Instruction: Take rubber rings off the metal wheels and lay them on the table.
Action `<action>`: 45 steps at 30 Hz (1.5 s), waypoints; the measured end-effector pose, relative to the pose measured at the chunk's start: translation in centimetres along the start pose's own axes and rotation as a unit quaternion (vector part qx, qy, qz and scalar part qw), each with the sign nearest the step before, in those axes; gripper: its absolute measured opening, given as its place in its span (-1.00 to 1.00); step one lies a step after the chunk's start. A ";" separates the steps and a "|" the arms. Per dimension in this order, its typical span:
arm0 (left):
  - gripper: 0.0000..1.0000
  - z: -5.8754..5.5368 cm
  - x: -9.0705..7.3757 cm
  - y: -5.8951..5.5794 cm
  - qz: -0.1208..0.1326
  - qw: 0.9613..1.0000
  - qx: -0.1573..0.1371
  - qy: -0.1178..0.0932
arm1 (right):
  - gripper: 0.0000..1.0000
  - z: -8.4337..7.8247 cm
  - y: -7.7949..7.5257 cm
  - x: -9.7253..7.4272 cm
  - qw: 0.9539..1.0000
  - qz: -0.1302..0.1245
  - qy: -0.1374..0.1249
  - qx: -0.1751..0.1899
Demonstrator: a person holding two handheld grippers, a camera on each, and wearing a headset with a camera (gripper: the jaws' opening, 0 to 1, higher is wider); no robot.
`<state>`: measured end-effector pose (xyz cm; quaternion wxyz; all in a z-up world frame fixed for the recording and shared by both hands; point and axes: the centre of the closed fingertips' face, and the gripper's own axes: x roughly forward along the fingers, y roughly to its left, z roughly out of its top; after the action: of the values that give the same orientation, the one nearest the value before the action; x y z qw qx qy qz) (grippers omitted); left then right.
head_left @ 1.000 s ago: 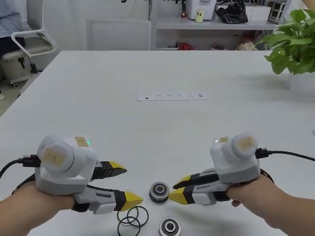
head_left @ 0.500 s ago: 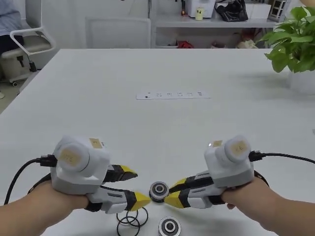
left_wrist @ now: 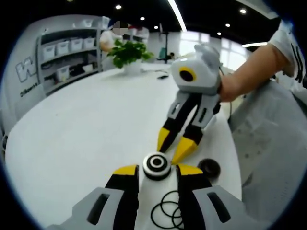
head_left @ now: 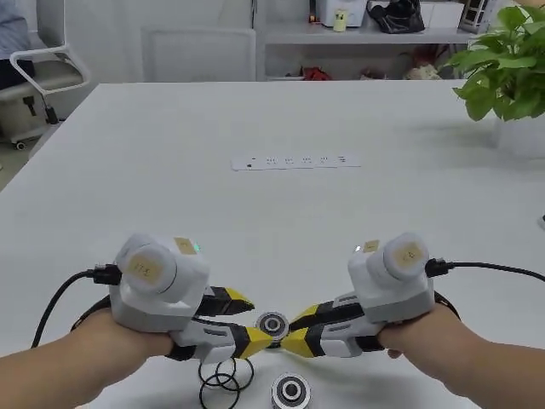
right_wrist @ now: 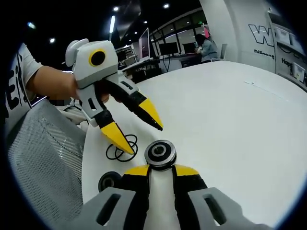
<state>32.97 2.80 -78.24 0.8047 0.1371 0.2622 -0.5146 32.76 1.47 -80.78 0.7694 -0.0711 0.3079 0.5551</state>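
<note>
Round metal wheel [head_left: 272, 324] lies near thin black rubber rings [head_left: 226, 379]

Open-plan office. A white desk [head_left: 170, 170] bears a power strip [head_left: 295, 161]. A swivel chair [head_left: 47, 77], shelves [head_left: 383, 37] and potted plant [head_left: 502, 55] stand nearby.

Head view: set high behind both claws, facing forward and down across the white bench [head_left: 281, 213] toward a potted plant [head_left: 502, 60] and shelving [head_left: 358, 36] on the far side; middle range.
Left gripper view: low over the bench, close, facing along the left claw [head_left: 255, 319] at the right claw [head_left: 292, 330], with the plant beyond.
Right gripper view: low, close, facing the opposite way at the left claw.
Shared by all three: metal wheel [head_left: 272, 323] between the claw tips, second wheel [head_left: 291, 393], loose rubber rings [head_left: 224, 379].
</note>
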 end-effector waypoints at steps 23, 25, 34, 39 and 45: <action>-0.64 -0.1 1.6 -0.1 -0.007 0.999 0.027 0.017 | -0.72 0.0 -0.2 0.1 1.000 0.000 -0.003 -0.003; -0.68 -0.1 1.6 0.1 -0.003 1.000 0.025 0.016 | -0.72 0.0 -0.1 0.1 1.000 0.000 -0.003 -0.004; -0.73 -0.2 1.6 0.1 0.003 1.000 0.022 0.017 | -0.74 -0.1 -0.1 0.1 1.000 0.000 -0.003 -0.008; -0.73 -0.3 1.4 0.0 0.011 1.000 0.018 0.014 | -0.76 -0.1 0.1 0.1 1.000 0.001 -0.002 -0.004; -0.73 -0.4 1.2 -0.2 0.011 1.000 0.017 0.012 | -0.97 -0.5 0.0 0.0 1.000 0.003 0.006 -0.008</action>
<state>33.12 1.99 -79.23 0.8050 0.1594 0.2612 -0.5083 32.55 1.25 -81.22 0.7650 -0.0796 0.3088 0.5595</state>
